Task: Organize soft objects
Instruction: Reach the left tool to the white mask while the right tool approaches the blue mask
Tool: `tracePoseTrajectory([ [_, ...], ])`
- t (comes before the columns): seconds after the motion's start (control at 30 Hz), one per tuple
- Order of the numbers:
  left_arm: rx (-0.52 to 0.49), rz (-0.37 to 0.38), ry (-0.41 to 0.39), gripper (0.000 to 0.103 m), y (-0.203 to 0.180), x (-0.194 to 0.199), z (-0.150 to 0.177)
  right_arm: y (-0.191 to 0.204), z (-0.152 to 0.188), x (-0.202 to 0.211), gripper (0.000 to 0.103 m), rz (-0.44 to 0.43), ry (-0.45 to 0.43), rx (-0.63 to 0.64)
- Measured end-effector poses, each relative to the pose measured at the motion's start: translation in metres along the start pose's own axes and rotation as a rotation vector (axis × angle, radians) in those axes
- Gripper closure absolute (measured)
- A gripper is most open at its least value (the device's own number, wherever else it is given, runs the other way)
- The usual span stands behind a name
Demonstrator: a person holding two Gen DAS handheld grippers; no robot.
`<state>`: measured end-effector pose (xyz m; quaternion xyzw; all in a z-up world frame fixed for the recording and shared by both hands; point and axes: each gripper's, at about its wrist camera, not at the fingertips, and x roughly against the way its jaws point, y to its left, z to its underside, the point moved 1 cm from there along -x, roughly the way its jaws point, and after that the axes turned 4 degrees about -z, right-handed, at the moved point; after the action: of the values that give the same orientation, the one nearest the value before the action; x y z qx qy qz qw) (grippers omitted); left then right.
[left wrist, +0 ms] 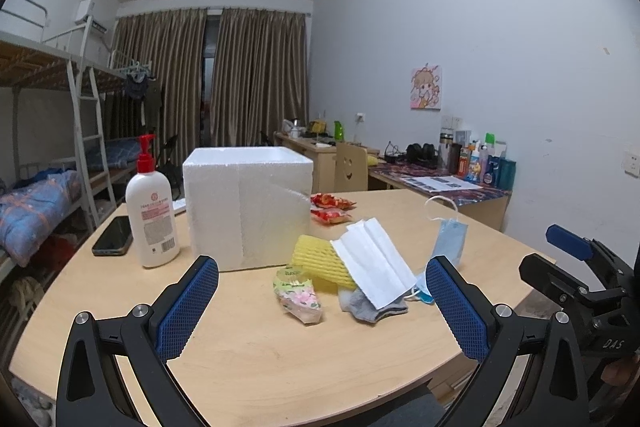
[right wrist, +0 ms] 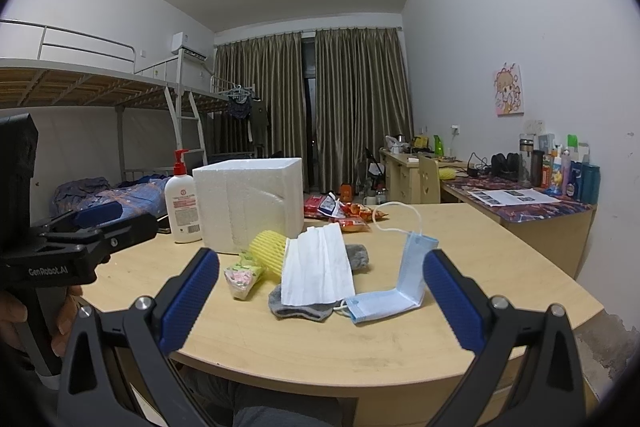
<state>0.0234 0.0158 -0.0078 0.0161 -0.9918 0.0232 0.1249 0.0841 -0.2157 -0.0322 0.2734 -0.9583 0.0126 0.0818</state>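
A white face mask (left wrist: 374,261) (right wrist: 316,269) lies over a grey sock (left wrist: 374,307) (right wrist: 304,307) and a yellow foam net sleeve (left wrist: 320,261) (right wrist: 268,253) on the wooden table (left wrist: 280,359) (right wrist: 400,343). A blue face mask (left wrist: 450,243) (right wrist: 400,287) lies bent beside them, one half standing up. A small candy bag (left wrist: 300,293) (right wrist: 242,275) lies in front. A white foam box (left wrist: 248,205) (right wrist: 250,201) stands behind. My left gripper (left wrist: 322,311) is open and empty, short of the pile. My right gripper (right wrist: 320,303) is open and empty, short of the masks.
A lotion pump bottle (left wrist: 152,215) (right wrist: 182,205) and a phone (left wrist: 114,237) sit left of the box. Red snack packets (left wrist: 332,209) (right wrist: 344,213) lie behind it. A cluttered desk (left wrist: 448,183) (right wrist: 520,201) stands along the right wall; bunk beds (left wrist: 48,203) stand left.
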Motion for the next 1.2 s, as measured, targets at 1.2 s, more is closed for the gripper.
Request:
tracePoseTrajectory([
  [1.2, 0.033, 0.200, 0.232, 0.000, -0.020, -0.130, -0.008, -0.074, 0.006, -0.084, 0.000, 0.078, 0.152, -0.069],
])
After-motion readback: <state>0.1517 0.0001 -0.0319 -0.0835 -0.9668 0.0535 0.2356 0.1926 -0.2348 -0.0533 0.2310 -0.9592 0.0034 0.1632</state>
